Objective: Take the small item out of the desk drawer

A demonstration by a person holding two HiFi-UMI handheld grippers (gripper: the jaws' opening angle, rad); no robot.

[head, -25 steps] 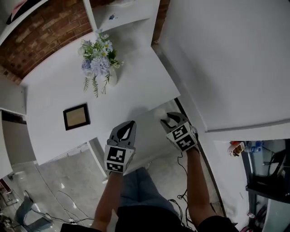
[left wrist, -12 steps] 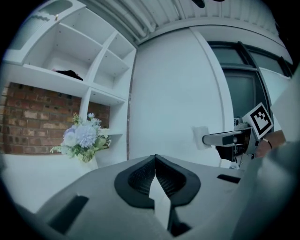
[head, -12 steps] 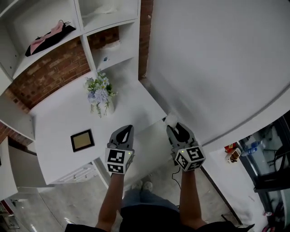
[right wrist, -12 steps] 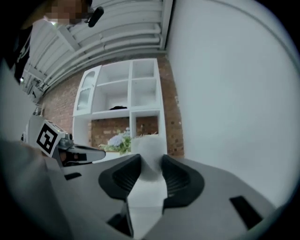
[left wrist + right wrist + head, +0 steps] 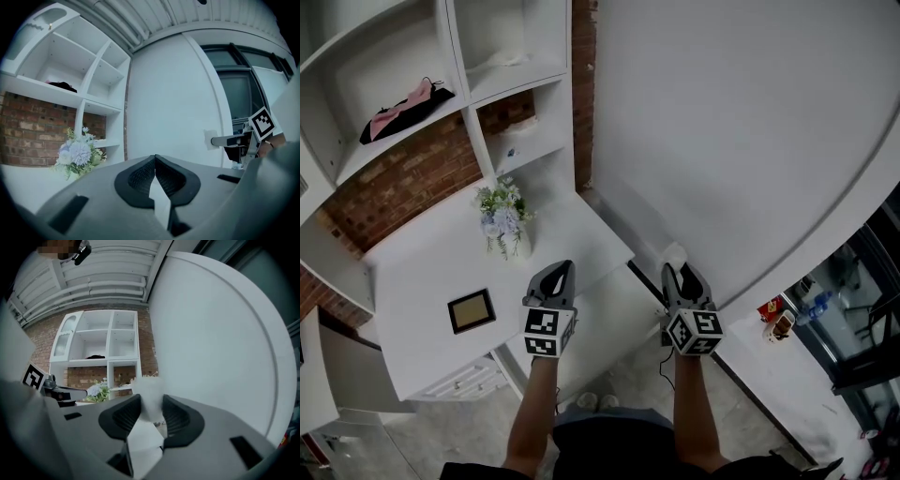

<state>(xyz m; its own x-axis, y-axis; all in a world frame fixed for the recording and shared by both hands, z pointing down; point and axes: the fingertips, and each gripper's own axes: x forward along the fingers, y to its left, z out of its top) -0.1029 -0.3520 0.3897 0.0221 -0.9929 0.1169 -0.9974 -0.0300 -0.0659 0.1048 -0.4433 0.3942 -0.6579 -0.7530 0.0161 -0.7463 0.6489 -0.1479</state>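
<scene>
Both grippers are held up in front of the white desk [image 5: 412, 272], side by side. My right gripper [image 5: 679, 269] [image 5: 151, 405] is shut on a small white item [image 5: 674, 252] [image 5: 149, 392], which sticks out past the fingertips; it looks soft and blurred in the right gripper view. The left gripper view shows that same item [image 5: 209, 139] at the end of the right gripper, off to the right. My left gripper [image 5: 557, 272] [image 5: 155, 161] is shut, its pads meeting at the tips with nothing between them. The desk's drawer fronts [image 5: 469, 380] show below the front edge.
A vase of pale flowers [image 5: 503, 220] and a small picture frame [image 5: 472, 310] stand on the desk. White shelves [image 5: 478, 84] over a brick wall hold a pink and black cloth [image 5: 401, 105]. A large white wall [image 5: 731, 141] rises on the right. Cables trail on the floor.
Both grippers have risen away from the desk front, the right one rolling upright with the white item in it. The head view has tilted up and the shelves have come into view.
</scene>
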